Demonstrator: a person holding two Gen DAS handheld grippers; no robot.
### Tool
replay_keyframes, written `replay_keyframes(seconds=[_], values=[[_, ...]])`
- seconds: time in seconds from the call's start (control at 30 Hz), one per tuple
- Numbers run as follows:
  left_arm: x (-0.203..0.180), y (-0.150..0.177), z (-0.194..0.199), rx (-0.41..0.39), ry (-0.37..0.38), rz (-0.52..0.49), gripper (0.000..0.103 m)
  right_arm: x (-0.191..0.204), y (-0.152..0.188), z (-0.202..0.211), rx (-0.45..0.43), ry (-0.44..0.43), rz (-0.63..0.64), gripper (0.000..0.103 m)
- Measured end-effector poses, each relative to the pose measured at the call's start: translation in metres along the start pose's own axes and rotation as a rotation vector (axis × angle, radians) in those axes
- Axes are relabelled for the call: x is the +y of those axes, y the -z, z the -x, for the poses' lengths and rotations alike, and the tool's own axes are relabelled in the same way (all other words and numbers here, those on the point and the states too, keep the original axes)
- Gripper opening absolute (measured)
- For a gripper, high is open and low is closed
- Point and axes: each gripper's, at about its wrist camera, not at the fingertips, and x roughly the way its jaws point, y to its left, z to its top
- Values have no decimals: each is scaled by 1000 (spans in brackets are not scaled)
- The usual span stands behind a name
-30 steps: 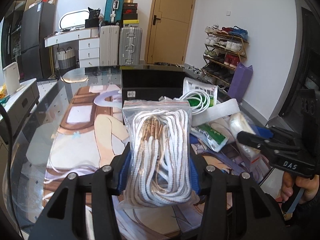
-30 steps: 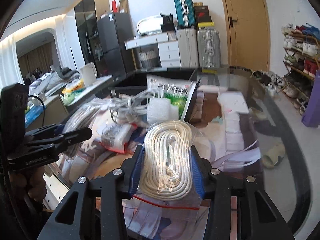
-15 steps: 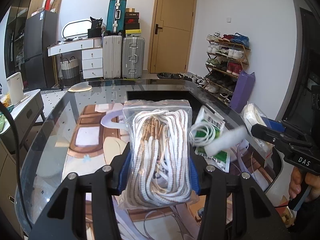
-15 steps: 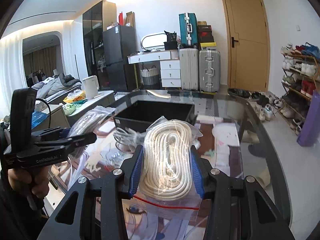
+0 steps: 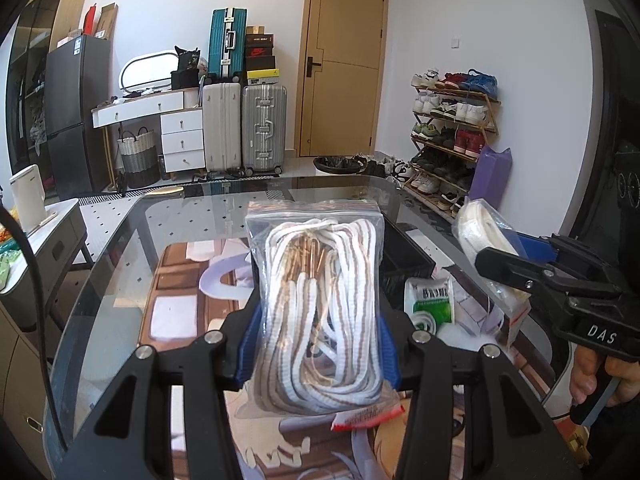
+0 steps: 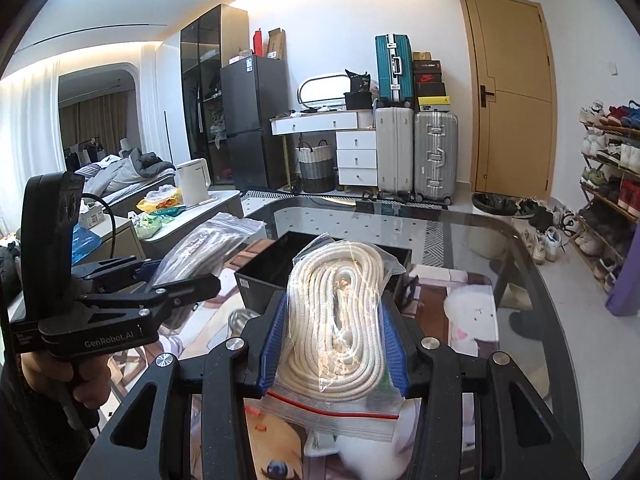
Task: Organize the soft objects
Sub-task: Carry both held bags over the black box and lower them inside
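A clear zip bag of white-and-brown striped laces [image 5: 318,312] is held upright between the blue pads of the left gripper [image 5: 318,320], which is closed on the bag's two sides; the bag's red-printed edge hangs at the bottom. A second clear zip bag, containing a coil of cream cord [image 6: 340,320], is clamped in the same manner between the blue pads of the right gripper [image 6: 334,332], with its red seal line lying at the lower end. Both bags are raised above the glass worktop [image 5: 120,248], on which a printed cartoon mat [image 5: 180,312] is spread. A black bin [image 6: 272,264] is seen on the worktop beyond the bags, its opening facing up. To the right of the left gripper, a white-and-green packet [image 5: 430,300] is observed lying on the mat near the bin. In the left wrist view the right gripper [image 5: 496,248] appears at the right edge with its cord bag; in the right wrist view the left gripper [image 6: 188,268] appears at the left edge, carrying the lace bag. Suitcases [image 5: 244,128] and a shoe rack [image 5: 456,136] are noted against the far walls.
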Motion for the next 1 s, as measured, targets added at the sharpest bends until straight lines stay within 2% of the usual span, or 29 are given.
replay_keyframes(seconds=[0.53,1.0], values=[[5,-24,-40,48,0,-13,48,-20,-27,-46,40,-18,-14,45],[3,-35,-80,188,-16,-16,48,-29,-37,-98,124,-16,-18,45]])
